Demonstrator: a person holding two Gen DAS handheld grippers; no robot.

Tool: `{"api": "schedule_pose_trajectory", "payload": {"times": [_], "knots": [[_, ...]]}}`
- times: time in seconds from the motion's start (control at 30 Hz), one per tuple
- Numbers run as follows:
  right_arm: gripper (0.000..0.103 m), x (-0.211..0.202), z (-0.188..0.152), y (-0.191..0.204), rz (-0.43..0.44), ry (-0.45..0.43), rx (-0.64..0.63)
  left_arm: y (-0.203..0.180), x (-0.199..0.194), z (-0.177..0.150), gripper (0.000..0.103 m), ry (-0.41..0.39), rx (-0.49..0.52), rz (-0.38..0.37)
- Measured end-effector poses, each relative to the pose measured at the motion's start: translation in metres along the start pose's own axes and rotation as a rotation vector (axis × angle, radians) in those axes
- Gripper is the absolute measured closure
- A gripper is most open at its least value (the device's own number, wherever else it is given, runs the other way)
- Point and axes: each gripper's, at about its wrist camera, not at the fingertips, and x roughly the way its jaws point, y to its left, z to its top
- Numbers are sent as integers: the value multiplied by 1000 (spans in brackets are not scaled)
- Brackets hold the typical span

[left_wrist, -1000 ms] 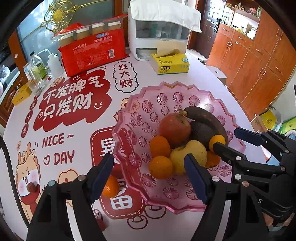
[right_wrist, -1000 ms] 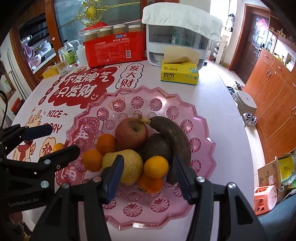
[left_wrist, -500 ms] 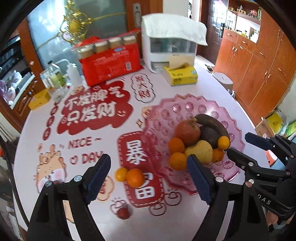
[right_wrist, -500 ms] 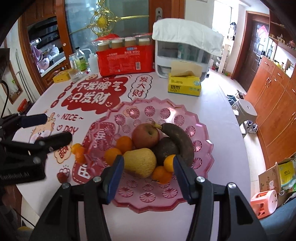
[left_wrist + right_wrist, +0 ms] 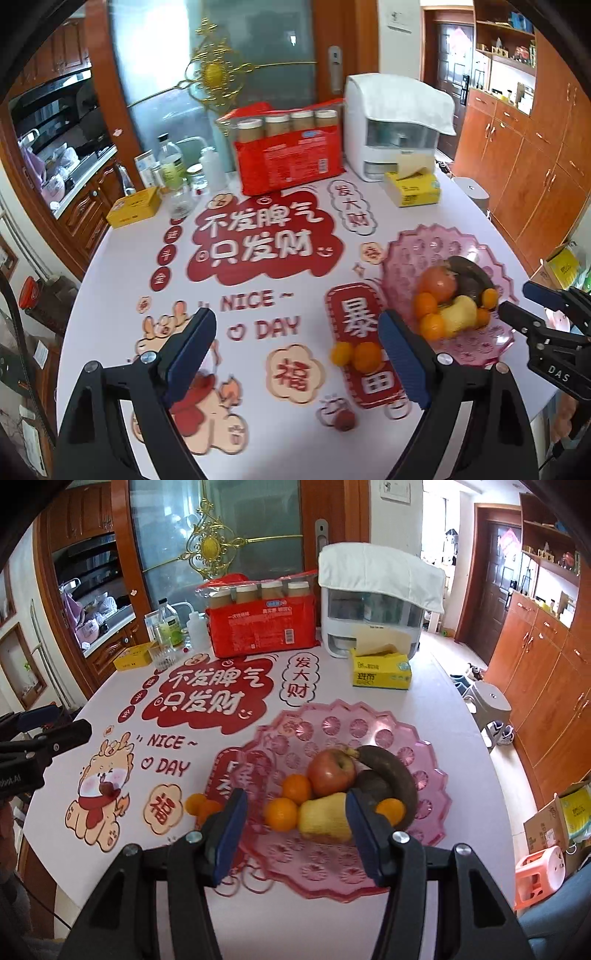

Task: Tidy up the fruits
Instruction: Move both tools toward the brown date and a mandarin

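**Both tongs pull back from the fruit plate, three pieces left out**

Now the left tongs (image 5: 295,354) hang well above the surface, jaws spreading wider as I watch and nothing between them. A second ago they sat low over the near edge of the pink plate (image 5: 498,350); since then they have lifted and drawn away, so the whole printed tablecloth (image 5: 258,240) comes into sight. The right tongs (image 5: 295,827) have backed off too, half open and empty, their gap unchanged.

On the plate lie an apple (image 5: 330,771), a dark banana (image 5: 391,771), an avocado-like dark fruit (image 5: 373,784), a yellow pear-shaped fruit (image 5: 325,818) and several oranges (image 5: 282,814). Just beside the plate's left rim, on the bare surface, two small oranges (image 5: 356,354) sit touching each other. Nearer the table edge lies one small red fruit (image 5: 344,420), perhaps a lychee or date; I cannot tell which.

My reading: the plate is mostly filled and no piece is in hand. The retreat looks like a pause to choose the next pick, likely among those three strays
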Motion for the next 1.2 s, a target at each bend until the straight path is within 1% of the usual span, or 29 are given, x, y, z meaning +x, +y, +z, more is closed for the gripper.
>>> {"api": "schedule_pose_trajectory", "payload": {"times": [0.23,0.37,0.47,0.53,0.67,0.8,0.93,1.07,1.13,1.2], "knots": [[47,3,-4,54,-10,-2,40,67,13,-15,14,39,0,10],[48,19,-14,87,-17,21,46,108,42,-35,14,106,-19,4],[48,34,-25,102,-14,44,80,127,65,-51,14,150,-17,0],[48,44,-33,109,-12,59,107,136,84,-64,14,184,-6,-6],[48,71,-55,116,-6,118,176,147,115,-88,14,232,6,-38],[48,94,-72,115,-8,164,238,151,137,-107,14,266,11,-86],[48,111,-79,112,-13,179,288,150,148,-113,14,268,32,-112],[48,128,-79,112,-33,180,295,153,155,-115,15,264,36,-138],[48,133,-77,112,-36,179,293,154,158,-116,20,271,34,-148],[48,138,-74,112,-41,175,290,154,163,-117,22,282,32,-161]]}}
